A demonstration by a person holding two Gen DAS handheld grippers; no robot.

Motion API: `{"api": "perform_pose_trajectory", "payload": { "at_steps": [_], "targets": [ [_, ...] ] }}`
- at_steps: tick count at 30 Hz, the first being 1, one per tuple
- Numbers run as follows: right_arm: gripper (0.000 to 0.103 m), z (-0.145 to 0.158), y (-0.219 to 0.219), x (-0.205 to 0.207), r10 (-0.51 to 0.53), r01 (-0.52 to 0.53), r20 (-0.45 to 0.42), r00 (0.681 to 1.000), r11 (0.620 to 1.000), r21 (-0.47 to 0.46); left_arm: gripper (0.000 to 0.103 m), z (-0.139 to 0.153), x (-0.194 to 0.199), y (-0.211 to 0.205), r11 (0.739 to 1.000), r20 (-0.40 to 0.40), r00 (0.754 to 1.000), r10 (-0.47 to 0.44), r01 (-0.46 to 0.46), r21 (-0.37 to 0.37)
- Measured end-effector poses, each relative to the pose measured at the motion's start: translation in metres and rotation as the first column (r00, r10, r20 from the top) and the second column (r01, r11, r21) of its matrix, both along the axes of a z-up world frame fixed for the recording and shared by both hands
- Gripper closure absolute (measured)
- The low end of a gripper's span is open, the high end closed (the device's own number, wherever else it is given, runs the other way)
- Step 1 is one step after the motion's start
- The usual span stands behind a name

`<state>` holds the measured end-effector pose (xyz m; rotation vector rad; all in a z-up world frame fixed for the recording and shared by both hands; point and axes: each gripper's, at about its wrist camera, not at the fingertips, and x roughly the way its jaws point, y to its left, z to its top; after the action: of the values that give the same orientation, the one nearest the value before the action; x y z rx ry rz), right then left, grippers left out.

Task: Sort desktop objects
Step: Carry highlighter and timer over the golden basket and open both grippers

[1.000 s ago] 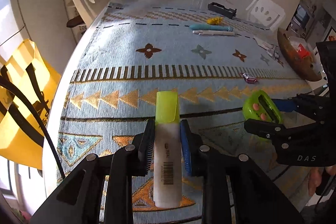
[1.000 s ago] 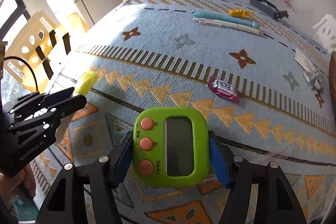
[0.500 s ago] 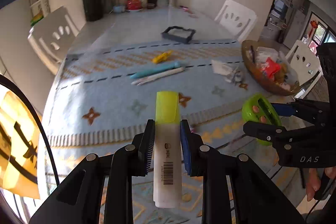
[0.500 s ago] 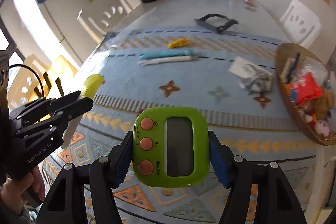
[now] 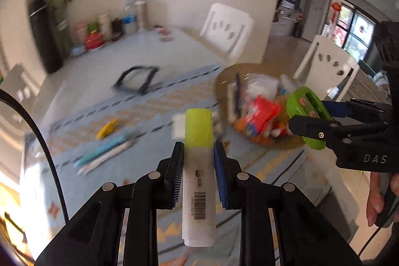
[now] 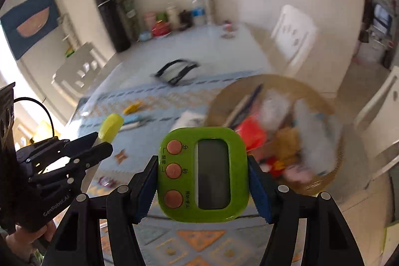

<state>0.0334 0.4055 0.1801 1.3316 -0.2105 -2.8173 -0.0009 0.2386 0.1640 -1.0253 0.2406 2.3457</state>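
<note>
A basket [image 6: 331, 181] sits at the surface's [image 6: 219, 51] right edge, holding packets and a pen. Left of it lie paper [image 5: 178, 126], two pens [image 5: 104, 153] and a clip [image 5: 107, 129]. Behind them lies a tray [image 6: 175, 72]; bottles [image 6: 199, 9] stand at the far edge, and a chair [image 6: 293, 34] stands beyond the far right corner.

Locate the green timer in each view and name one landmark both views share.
Left wrist: green timer at right edge, clamped in the right hand-held gripper.
Right wrist: lower centre, screen facing the camera.
Shared landmark: the wicker basket, just beyond the timer.
</note>
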Motion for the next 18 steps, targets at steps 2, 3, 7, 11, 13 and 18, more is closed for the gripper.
{"api": "perform_pose_trajectory", "payload": {
  "at_steps": [2,3,7,11,13,18],
  "targets": [
    [0.038,0.004,0.023,-0.005,-0.031,0.031,-0.015,0.999,0.999,0.009,0.082,0.003,-0.009,0.026,0.999,-0.004,0.999,-0.032,0.032,0.009],
    [0.038,0.006,0.033,-0.007,-0.044,0.044,-0.018,0.999,0.999,0.014,0.082,0.003,-0.012,0.036,0.999,0.000,0.999,-0.044,0.044,0.016],
    [0.038,0.009,0.071,-0.016,-0.090,0.091,-0.031,0.995,0.996,0.025,0.082,0.001,-0.030,0.075,0.996,0.023,0.996,-0.081,0.080,0.049],
    [0.038,0.007,0.099,-0.027,-0.126,0.127,-0.031,0.992,0.991,0.035,0.082,-0.006,-0.048,0.104,0.994,0.045,0.995,-0.090,0.088,0.058],
    [0.038,0.003,0.110,-0.034,-0.136,0.137,-0.021,0.990,0.990,0.035,0.082,-0.010,-0.055,0.113,0.994,0.060,0.994,-0.088,0.084,0.063],
    [0.037,-0.011,0.123,-0.053,-0.144,0.144,0.012,0.990,0.989,0.018,0.081,-0.020,-0.070,0.130,0.994,0.107,0.989,-0.099,0.092,0.062]
  ]
}}
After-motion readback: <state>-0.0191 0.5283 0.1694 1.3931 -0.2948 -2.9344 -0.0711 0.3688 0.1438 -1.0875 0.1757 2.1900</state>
